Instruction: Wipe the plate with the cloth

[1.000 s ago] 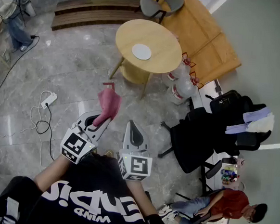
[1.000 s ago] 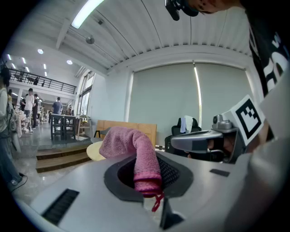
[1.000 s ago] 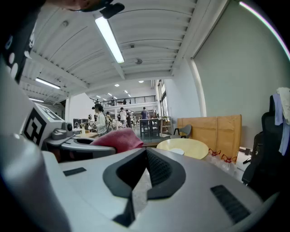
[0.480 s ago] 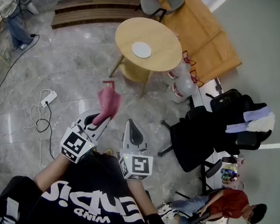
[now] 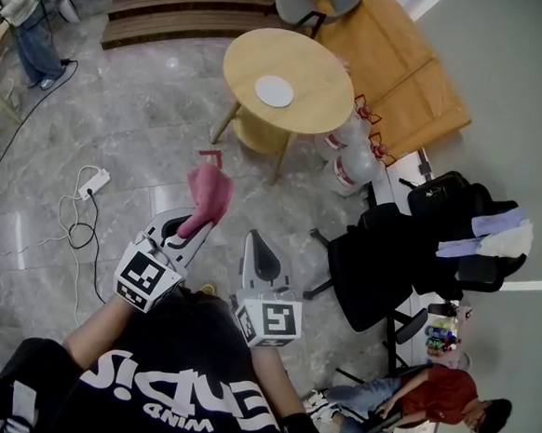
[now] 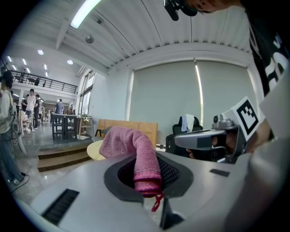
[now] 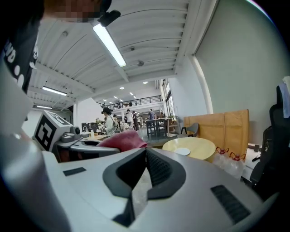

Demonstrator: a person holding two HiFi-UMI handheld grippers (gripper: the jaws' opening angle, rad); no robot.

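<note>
Near the middle of the round desk (image 5: 322, 98) sits the white plate (image 5: 274, 91), well apart from both grippers, with open floor (image 5: 157, 118) between. The left gripper (image 5: 192, 227) is clamped on one end of the pink cloth (image 5: 209, 195), whose bulk flops free beyond the jaws. The right gripper (image 7: 146, 156) has its jaws pressed together on nothing. My worry is the narrow pinch: rubbing the plate could drag the cloth out of the grip. The loose bulk could also bunch, so that the hard gripper tips scrape the plate instead. The plate looks light (nothing pins it), so a one-sided push may skate it toward the desk's edge unless the right gripper steadies it. A power strip (image 5: 92, 186) lies on the floor off to the left, a tripping risk on the way.
</note>
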